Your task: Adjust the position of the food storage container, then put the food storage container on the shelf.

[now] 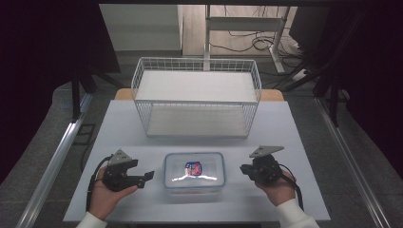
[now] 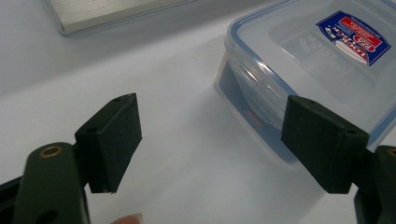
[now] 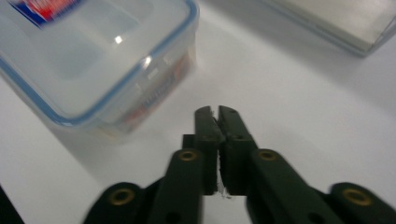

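A clear plastic food box point(image 1: 194, 176) with a blue-rimmed lid and a red-and-blue label lies near the table's front edge, between my two grippers. My left gripper point(image 1: 148, 176) is just left of the box and stands open, with one pad close to the box's side wall. In the left gripper view the box point(image 2: 317, 70) lies ahead at the right, and bare table shows between the black pads point(image 2: 114, 140). My right gripper point(image 1: 244, 169) sits a little right of the box, shut on nothing. The right gripper view has the box point(image 3: 88, 60) ahead at the left.
A white wire basket point(image 1: 196, 97) with two white shelves stands at the back of the white table point(image 1: 285, 137). Bare table lies on either side of it. Black curtains and metal rails flank the table; cables lie on the floor behind.
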`<state>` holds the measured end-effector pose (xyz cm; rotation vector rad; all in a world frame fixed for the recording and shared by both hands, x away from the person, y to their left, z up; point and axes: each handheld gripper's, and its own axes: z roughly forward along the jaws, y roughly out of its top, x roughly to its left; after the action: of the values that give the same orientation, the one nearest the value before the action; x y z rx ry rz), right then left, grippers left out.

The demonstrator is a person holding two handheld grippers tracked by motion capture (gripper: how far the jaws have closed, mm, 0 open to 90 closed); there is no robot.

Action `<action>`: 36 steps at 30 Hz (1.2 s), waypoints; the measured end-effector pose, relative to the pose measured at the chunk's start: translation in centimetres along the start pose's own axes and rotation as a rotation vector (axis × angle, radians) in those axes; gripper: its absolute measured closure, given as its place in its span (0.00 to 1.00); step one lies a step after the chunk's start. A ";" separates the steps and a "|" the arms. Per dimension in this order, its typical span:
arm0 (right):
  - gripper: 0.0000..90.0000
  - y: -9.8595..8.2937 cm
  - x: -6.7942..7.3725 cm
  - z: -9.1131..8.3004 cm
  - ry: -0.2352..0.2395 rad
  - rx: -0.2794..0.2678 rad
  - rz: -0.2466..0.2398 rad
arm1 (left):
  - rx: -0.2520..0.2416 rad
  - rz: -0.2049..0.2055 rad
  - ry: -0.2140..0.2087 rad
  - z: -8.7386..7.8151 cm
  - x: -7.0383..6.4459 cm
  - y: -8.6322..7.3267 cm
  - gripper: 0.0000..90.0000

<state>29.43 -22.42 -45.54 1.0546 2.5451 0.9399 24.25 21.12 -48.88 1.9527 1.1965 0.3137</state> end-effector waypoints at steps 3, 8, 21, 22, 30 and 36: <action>0.46 -0.1 -0.2 -0.1 0.008 -0.103 0.033 | -0.001 0.001 -0.001 0.0 -0.1 0.0 0.22; 0.24 0.0 0.3 0.1 0.060 -0.159 0.067 | -0.001 0.010 -0.006 0.0 -0.2 0.1 0.22; 0.21 0.1 0.9 1.0 0.132 -0.164 0.071 | -0.056 -0.027 -0.041 -0.8 -0.6 0.0 0.22; 0.21 0.2 0.8 1.0 0.128 -0.169 0.072 | -0.064 -0.026 -0.046 -0.9 -0.7 0.1 0.22; 0.22 0.3 1.1 1.2 0.151 -0.178 0.089 | -0.041 -0.083 -0.124 -0.2 -0.8 0.2 0.19; 0.22 0.4 1.1 1.2 0.155 -0.184 0.096 | -0.046 -0.180 -0.220 0.3 -0.1 0.2 0.14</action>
<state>29.32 -20.91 -46.16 1.0962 2.4862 1.3011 24.52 20.85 -48.94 1.7739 1.1977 0.0314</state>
